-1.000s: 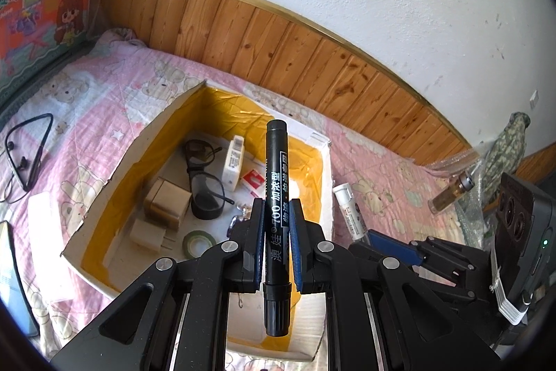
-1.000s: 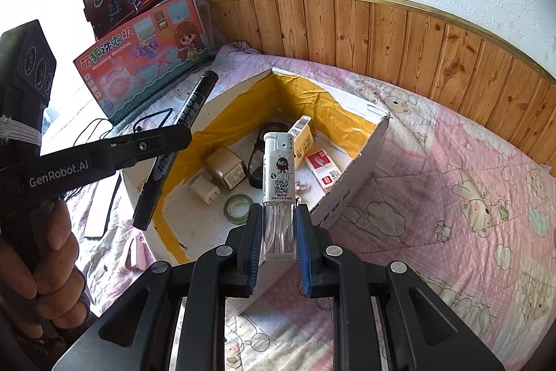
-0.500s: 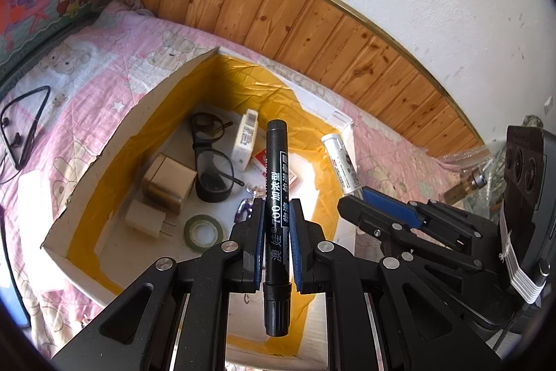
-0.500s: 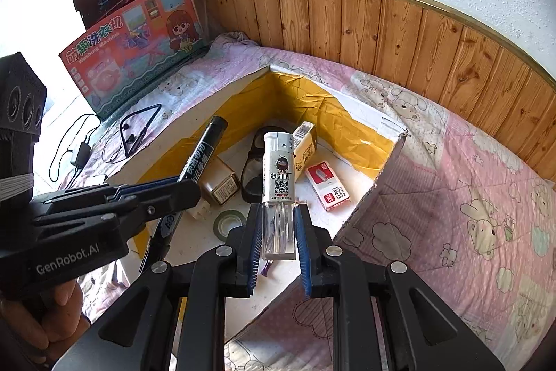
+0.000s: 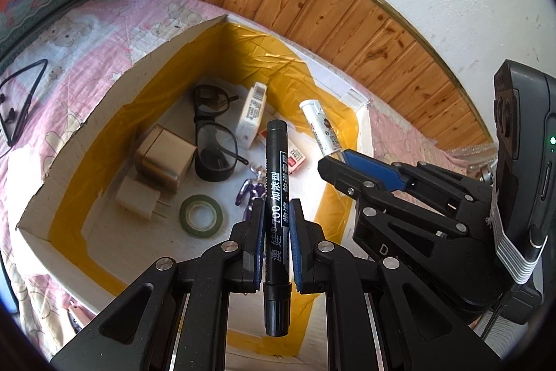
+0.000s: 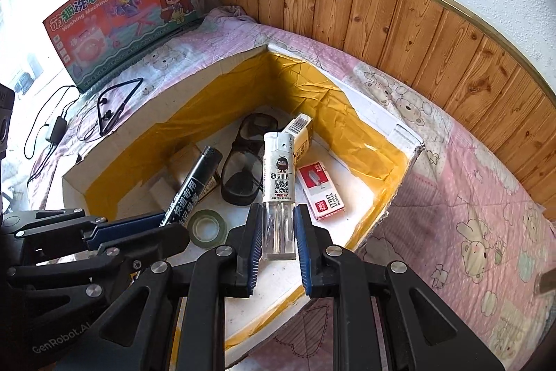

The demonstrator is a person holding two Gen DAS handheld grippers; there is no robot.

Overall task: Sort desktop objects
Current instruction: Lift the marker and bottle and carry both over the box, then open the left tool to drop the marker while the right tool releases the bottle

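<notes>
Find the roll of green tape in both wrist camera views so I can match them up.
Left wrist: the green tape roll lies flat on the box floor, lower center-left, just left of the left gripper that holds the black marker.
Right wrist: the roll sits left of center, partly behind the left gripper.
Shared landmark: the black-framed glasses.

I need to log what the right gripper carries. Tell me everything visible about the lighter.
The lighter is a slim upright block: white cap, white printed sleeve with a cartoon figure and QR code, clear plastic base. The right gripper clamps its clear lower part between blue pads, holding it above the open cardboard box. Nothing else touches it.
</notes>
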